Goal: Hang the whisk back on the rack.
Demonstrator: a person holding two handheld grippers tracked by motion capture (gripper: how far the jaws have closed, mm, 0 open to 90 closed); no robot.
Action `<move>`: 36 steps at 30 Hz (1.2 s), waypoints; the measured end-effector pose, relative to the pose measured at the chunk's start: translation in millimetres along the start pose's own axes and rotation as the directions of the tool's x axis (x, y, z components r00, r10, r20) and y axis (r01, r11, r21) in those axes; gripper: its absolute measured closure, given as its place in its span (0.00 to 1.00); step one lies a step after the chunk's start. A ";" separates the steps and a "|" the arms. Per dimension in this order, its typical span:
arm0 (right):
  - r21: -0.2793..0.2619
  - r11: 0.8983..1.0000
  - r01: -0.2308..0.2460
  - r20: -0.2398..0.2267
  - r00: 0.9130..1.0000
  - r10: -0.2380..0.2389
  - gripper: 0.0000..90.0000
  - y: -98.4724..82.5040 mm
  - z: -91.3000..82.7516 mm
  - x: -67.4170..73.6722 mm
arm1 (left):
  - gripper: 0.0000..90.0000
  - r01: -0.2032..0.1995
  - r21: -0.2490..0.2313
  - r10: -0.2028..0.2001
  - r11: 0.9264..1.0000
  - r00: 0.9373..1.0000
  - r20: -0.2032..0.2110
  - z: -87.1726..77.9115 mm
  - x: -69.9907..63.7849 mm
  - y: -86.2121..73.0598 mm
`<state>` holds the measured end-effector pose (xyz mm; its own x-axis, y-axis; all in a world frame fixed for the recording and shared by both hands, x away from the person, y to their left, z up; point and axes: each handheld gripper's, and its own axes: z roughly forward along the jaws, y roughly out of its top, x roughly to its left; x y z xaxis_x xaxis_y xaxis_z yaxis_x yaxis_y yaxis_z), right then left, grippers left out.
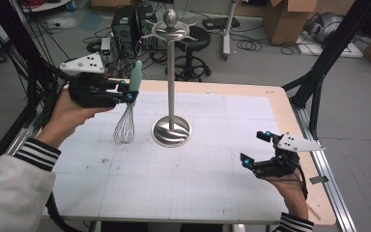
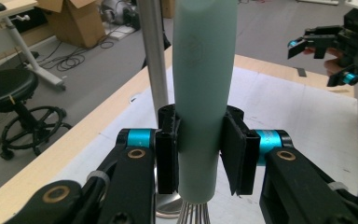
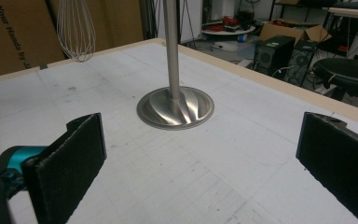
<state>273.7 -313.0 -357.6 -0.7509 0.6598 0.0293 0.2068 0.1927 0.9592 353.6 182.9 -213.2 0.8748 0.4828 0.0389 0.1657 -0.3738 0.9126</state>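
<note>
A whisk with a pale green handle (image 1: 135,77) (image 2: 204,93) and wire head (image 1: 124,126) (image 3: 76,29) hangs upright above the table, left of a tall steel stand (image 1: 171,72) with a round base (image 1: 171,131) (image 3: 175,107). My left gripper (image 1: 128,92) (image 2: 199,156) is shut on the handle, pads (image 2: 168,154) pressed on both sides. My right gripper (image 1: 255,146) (image 3: 200,158) hovers open and empty over the table's right front, jaws wide apart, facing the stand's base. The stand's pole (image 2: 154,51) rises just behind the held handle.
The white gridded mat (image 1: 183,174) covers the wooden table (image 1: 290,121). Beyond the far edge stand a black stool (image 1: 193,41), computer cases (image 1: 125,21) and cables. Cardboard boxes (image 1: 285,19) sit on the floor. A black frame leg (image 1: 319,67) stands at the right.
</note>
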 end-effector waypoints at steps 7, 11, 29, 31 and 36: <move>-0.002 1.000 -0.001 0.000 1.000 0.001 0.00 -1.3 -1.9 -1.3 | 0.76 0.008 -0.006 -0.009 1.000 0.999 -0.032 -2.0 9.5 11.4; -0.005 1.000 -0.004 0.001 1.000 0.004 0.00 -1.3 -2.9 -1.2 | 0.76 0.022 -0.016 -0.023 1.000 0.999 -0.047 -4.4 14.4 17.2; -0.009 1.000 -0.010 -0.001 1.000 0.010 0.00 -2.5 -6.1 -1.8 | 0.76 0.025 -0.023 -0.027 0.999 0.996 -0.084 -4.0 25.2 46.1; -0.011 1.000 -0.008 0.001 1.000 0.008 0.00 -2.7 -6.4 -2.3 | 0.76 0.020 -0.018 -0.022 1.000 0.996 -0.086 -2.6 24.2 47.6; -0.014 1.000 -0.008 -0.002 1.000 0.008 0.00 -2.2 -6.7 -2.0 | 0.76 0.026 -0.012 -0.027 1.000 0.995 -0.096 1.2 22.6 48.9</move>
<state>270.6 -319.6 -358.0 -0.7505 0.6598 0.0374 0.2042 0.1776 0.9627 382.0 174.6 -168.2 0.8225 0.5662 0.0532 0.1828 -0.3518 0.9181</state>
